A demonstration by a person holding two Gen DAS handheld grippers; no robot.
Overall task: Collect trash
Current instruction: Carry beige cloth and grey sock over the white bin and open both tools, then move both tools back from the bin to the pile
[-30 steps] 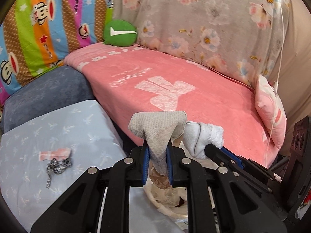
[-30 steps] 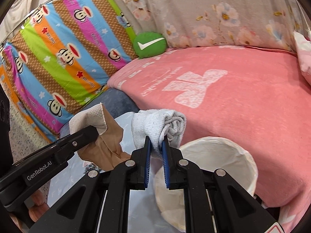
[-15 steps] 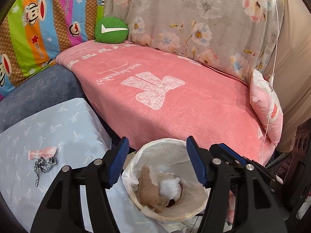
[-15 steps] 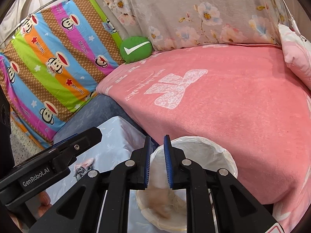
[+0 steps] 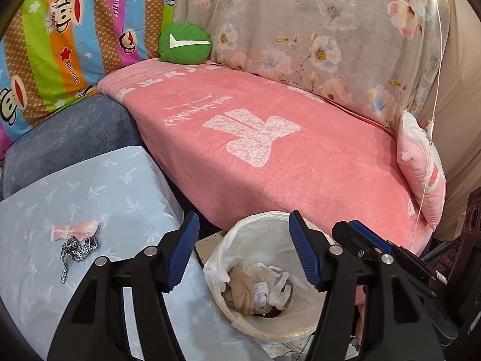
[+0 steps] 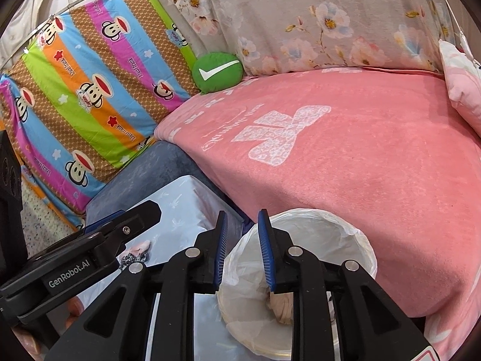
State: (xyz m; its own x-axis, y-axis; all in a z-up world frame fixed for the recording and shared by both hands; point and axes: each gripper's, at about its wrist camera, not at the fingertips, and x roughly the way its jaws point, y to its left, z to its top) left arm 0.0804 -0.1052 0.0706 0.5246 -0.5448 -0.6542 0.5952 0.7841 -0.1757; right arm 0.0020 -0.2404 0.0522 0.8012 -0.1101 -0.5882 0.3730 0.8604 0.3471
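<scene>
Drop step done: left gripper [image 5: 243, 249] wide open and empty, right gripper [image 6: 242, 248] just opening, nothing between, above lined bin [image 5: 303, 325] at lower centre. Next, likely: pink scrap [image 5: 75, 231], lower left.

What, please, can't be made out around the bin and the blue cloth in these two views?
- Bin, right wrist view: its contents mostly hidden behind the right gripper.
- Scraps on the blue cloth, right wrist view: mostly covered by the left gripper.
- Bin's base, left wrist view: cut off by the gripper arms.
</scene>
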